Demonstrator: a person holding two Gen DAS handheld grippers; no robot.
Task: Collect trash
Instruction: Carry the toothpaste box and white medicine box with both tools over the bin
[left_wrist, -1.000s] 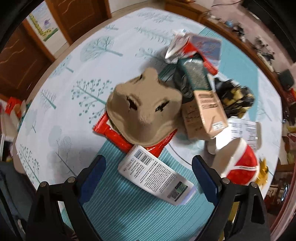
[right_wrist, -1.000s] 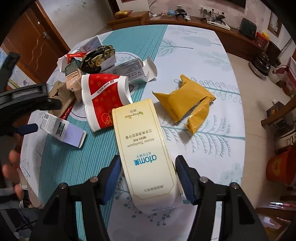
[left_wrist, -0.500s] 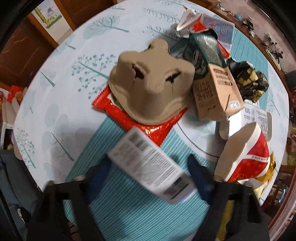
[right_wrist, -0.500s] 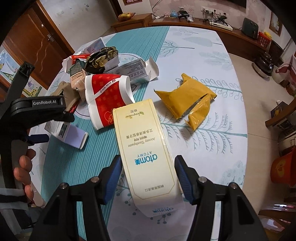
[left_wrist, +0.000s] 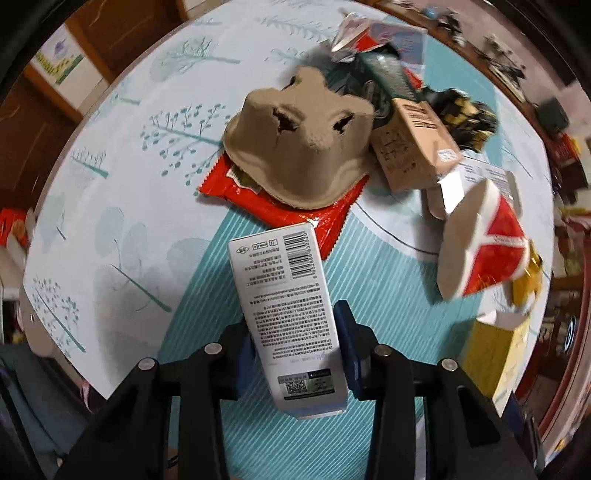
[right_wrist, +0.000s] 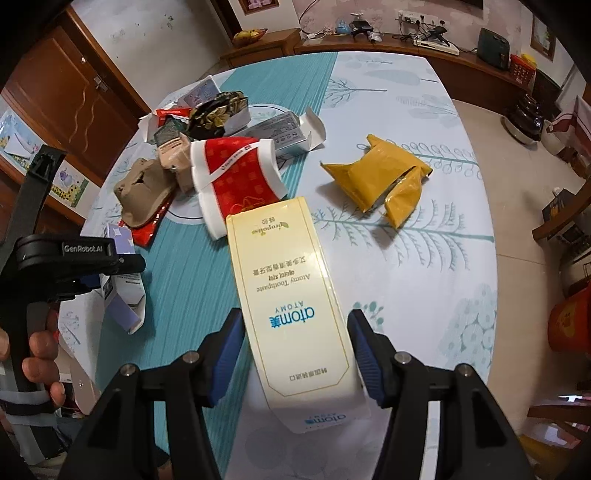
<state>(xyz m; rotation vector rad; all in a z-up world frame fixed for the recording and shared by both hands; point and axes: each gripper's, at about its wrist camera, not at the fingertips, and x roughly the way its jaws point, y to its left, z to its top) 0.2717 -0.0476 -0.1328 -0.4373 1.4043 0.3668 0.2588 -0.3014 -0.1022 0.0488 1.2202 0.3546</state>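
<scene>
My left gripper (left_wrist: 295, 347) is shut on a white box with a barcode (left_wrist: 288, 310) and holds it above the table; the box also shows in the right wrist view (right_wrist: 122, 280). My right gripper (right_wrist: 295, 347) is shut on a cream toothpaste box (right_wrist: 291, 295). Trash lies on the round table: a brown pulp cup tray (left_wrist: 299, 140) on a red wrapper (left_wrist: 280, 210), a red and white paper cup (right_wrist: 236, 177), a brown carton (left_wrist: 413, 147), a yellow mailer bag (right_wrist: 380, 177).
The table has a tree-print cloth (right_wrist: 424, 258) with teal striped parts. A black and gold wrapper (right_wrist: 218, 110) and an opened grey box (right_wrist: 280, 129) lie at the far side. Wooden doors (right_wrist: 74, 96) and a sideboard (right_wrist: 369, 44) stand beyond.
My left gripper closed on the white barcode box and lifted it off the table, turning it lengthwise. My right gripper kept hold of the toothpaste box and stayed almost still.
</scene>
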